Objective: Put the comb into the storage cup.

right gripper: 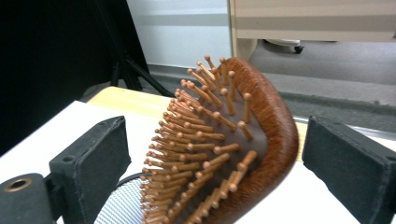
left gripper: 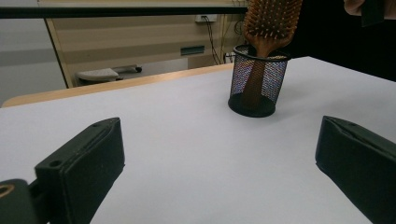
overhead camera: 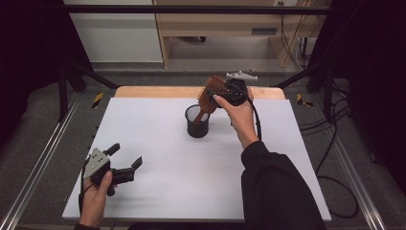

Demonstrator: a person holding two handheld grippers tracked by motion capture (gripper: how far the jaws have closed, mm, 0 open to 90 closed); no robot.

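Note:
A wooden hairbrush (overhead camera: 210, 91) stands tilted with its handle down in a black mesh cup (overhead camera: 197, 122) at the middle back of the white table (overhead camera: 158, 143). My right gripper (overhead camera: 218, 95) sits level around the brush head, jaws open. In the right gripper view the bristled head (right gripper: 261, 126) lies between the pads with a small gap on each side, and the cup's rim (right gripper: 116, 210) shows below. My left gripper (overhead camera: 128, 154) rests open near the front left corner with nothing between its jaws. From the left gripper view the brush (left gripper: 271, 23) and cup (left gripper: 258, 79) stand farther off.
A wooden strip (overhead camera: 153, 92) runs along the table's back edge. Black frame bars (overhead camera: 191, 8) and cables (overhead camera: 335, 143) surround the table. A light wooden cabinet (overhead camera: 215, 24) stands on the floor behind it.

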